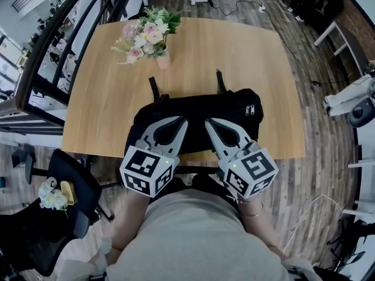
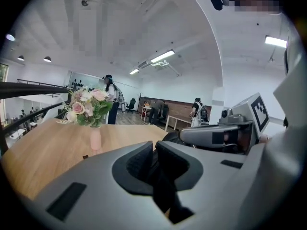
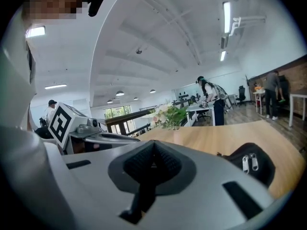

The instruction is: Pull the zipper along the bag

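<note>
A black bag [image 1: 234, 107] lies on the wooden table [image 1: 222, 51] by its near edge, with two straps reaching toward the far side. Two silver zipper pulls [image 1: 251, 109] sit together at its right end, and they also show in the right gripper view, zipper pulls [image 3: 248, 163]. My left gripper [image 1: 183, 122] hovers over the bag's middle. In its own view the left gripper [image 2: 154, 150] has only a thin slit between its pads and nothing held. My right gripper [image 1: 207, 122] is close beside it, left of the pulls. Seen along its own jaws, the right gripper [image 3: 153, 145] has its pads pressed together on nothing.
A small pink vase of flowers [image 1: 149, 37] stands at the table's far left. A black office chair [image 1: 70, 180] is left of the person, with a railing beyond it. People [image 3: 211, 99] stand at desks in the room behind. A cable runs over the wooden floor [image 1: 328, 174] at right.
</note>
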### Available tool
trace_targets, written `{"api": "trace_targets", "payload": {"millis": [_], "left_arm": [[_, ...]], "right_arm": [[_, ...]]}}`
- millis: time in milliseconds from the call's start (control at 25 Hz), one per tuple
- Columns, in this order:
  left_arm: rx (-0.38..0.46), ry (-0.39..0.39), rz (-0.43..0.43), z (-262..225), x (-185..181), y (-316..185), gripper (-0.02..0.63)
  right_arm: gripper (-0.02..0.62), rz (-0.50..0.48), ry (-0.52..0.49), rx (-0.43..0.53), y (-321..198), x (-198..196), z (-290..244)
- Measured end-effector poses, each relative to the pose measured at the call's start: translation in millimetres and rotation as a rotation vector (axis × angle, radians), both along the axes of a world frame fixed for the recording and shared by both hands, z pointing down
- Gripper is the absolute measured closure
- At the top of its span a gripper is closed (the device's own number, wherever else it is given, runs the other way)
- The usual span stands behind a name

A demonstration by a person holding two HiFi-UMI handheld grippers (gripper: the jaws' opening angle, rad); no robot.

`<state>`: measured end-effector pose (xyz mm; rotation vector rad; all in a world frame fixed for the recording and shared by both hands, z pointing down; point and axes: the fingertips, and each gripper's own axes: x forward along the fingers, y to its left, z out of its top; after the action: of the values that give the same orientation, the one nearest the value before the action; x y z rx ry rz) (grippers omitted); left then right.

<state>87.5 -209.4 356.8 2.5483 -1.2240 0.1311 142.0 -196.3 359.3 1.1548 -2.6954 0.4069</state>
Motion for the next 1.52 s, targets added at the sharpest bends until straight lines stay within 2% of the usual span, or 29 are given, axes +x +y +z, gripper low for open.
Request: {"api": "trace_targets", "payload": {"millis": [440,960,1240,1520], "left_arm": [[-0.066,-0.084,0.01,25,-2,0,0.574],[-0.097,-0.078,0.049,31,6,6,0.575],[-0.104,-0.054,0.058,30,8,6,0.575],[-0.1,-0.062,0.054,30,10,7,0.575]], "right_arm": [[0.589,0.042,0.064,-0.03,3,3,20],[0.59,0.068,0.071,-0.084,1,8,36],[0.589,0.041,0.063,-0.08,5,6,36],[0.589,0.041,0.071,-0.085,4,8,36]]}}
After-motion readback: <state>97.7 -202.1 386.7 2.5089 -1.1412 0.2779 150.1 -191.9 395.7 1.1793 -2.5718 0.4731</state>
